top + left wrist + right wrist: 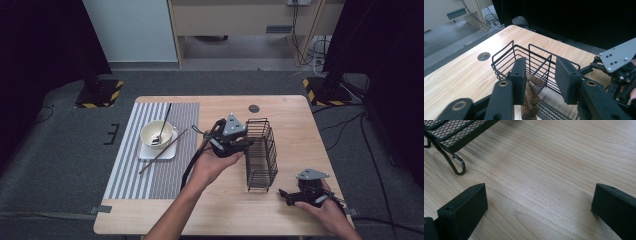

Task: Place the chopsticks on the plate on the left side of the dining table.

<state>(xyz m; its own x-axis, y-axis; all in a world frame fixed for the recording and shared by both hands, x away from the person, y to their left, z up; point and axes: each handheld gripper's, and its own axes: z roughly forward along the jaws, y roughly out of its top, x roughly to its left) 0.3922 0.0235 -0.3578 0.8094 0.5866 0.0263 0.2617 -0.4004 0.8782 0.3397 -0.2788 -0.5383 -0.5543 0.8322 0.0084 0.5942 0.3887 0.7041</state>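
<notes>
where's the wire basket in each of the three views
High view: the basket stands right of centre on the table, by the left gripper.
Left gripper view: centre, just beyond the jaws, with its mesh floor low in the picture.
Right gripper view: top left corner, a mesh edge and a curled wire foot.
Shared landmark: the black mesh floor over the pale wood table.

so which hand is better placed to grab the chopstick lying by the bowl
left. the left tool is at the wire basket's edge facing the mat, nearer the chopstick beside the bowl. the right tool sits open at the table's near right corner, the basket between it and the chopstick.
</notes>
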